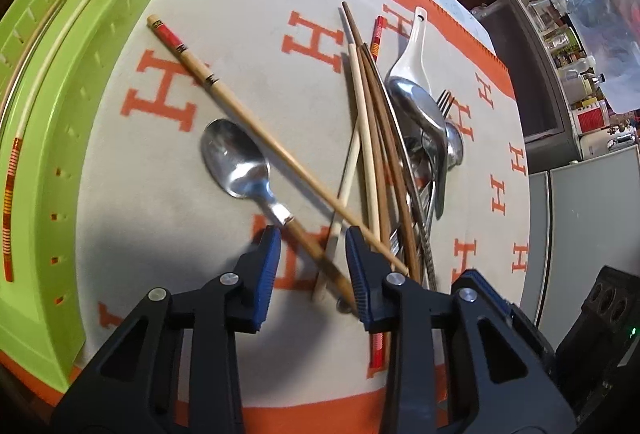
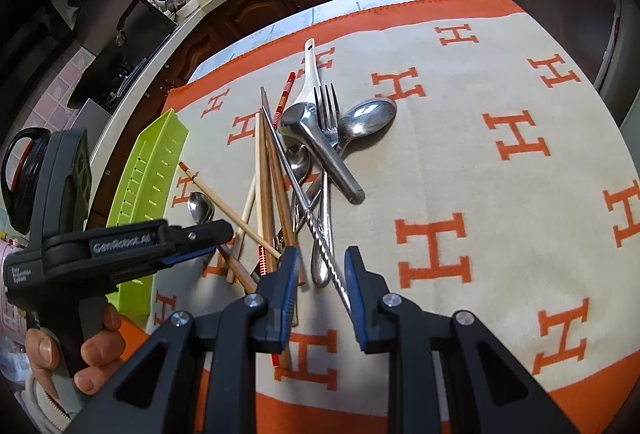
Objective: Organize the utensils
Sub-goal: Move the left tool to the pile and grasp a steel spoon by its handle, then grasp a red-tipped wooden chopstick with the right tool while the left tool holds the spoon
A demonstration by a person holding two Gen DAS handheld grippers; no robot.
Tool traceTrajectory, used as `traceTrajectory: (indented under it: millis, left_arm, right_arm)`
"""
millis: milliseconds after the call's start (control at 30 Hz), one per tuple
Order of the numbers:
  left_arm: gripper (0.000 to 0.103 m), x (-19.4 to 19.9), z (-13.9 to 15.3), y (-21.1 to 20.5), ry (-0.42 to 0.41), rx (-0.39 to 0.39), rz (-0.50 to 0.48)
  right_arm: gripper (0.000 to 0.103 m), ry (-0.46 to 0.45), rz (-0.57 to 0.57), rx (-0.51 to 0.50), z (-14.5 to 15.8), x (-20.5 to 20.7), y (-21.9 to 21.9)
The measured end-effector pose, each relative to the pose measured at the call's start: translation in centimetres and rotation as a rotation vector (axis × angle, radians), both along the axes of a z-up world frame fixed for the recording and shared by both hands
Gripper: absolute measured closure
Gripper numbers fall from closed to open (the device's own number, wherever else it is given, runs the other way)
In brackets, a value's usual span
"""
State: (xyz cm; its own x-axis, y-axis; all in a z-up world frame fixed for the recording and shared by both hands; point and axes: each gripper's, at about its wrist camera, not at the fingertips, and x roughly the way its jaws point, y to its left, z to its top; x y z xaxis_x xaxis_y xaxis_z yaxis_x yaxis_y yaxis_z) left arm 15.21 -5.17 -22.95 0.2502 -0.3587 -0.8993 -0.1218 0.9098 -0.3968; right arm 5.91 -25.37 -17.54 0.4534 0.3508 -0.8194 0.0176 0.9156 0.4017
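Left hand-held gripper (image 1: 312,266) open, empty, straddling wood-handled spoon (image 1: 236,164) on blanket-covered bench (image 1: 460,194). Right hand-held gripper (image 2: 320,270) open, empty, over twisted metal rod (image 2: 320,238). Pile beside green tray (image 1: 52,138). Thin, stiff, slippery; pinch mid-handle.

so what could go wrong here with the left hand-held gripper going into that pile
1. The left hand-held gripper is open over several crossed handles: the wooden-handled spoon, a pale chopstick and the red-banded chopstick. Closing could pinch more than one.
2. That red-banded chopstick lies across the others, so lifting anything under it may flip or scatter it.
3. The right hand-held gripper, also open, sits close by over the twisted metal rod; the two could collide.
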Motion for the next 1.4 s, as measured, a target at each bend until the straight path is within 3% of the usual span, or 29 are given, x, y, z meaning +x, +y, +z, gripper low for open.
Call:
traceTrajectory:
  millis: [67,300,567,800,1100,1300,1400]
  left_arm:
    - [0.087,0.3,-0.1,-0.3,-0.008,0.028,0.005]
    - [0.098,0.3,0.0,0.1,-0.037,0.038,-0.008]
    - [0.098,-0.9,0.2,2.5,-0.044,0.08,-0.024]
    - [0.098,-1.5,0.4,3.8,-0.041,0.059,-0.048]
    - [0.098,-1.3,1.1,6.0,-0.057,0.028,-0.033]
    - [0.098,-1.4,1.1,6.9,-0.07,0.01,-0.044]
    - [0.098,-1.5,1.4,6.9,-0.084,0.005,-0.056]
  right_arm:
    - [0.08,-0.001,0.004,-0.004,0.0,0.0,0.1]
    - [0.08,-0.017,0.065,-0.004,0.7,0.5,1.6]
    - [0.08,-0.058,0.19,-0.023,2.2,2.9,4.9]
    - [0.08,-0.065,0.344,-0.102,2.8,7.1,8.7]
    - [0.08,0.049,0.554,-0.209,-0.5,11.6,14.8]
    - [0.08,0.072,0.6,-0.265,-1.9,11.6,16.5]
    - [0.093,0.065,0.6,-0.284,-1.8,11.3,16.9]
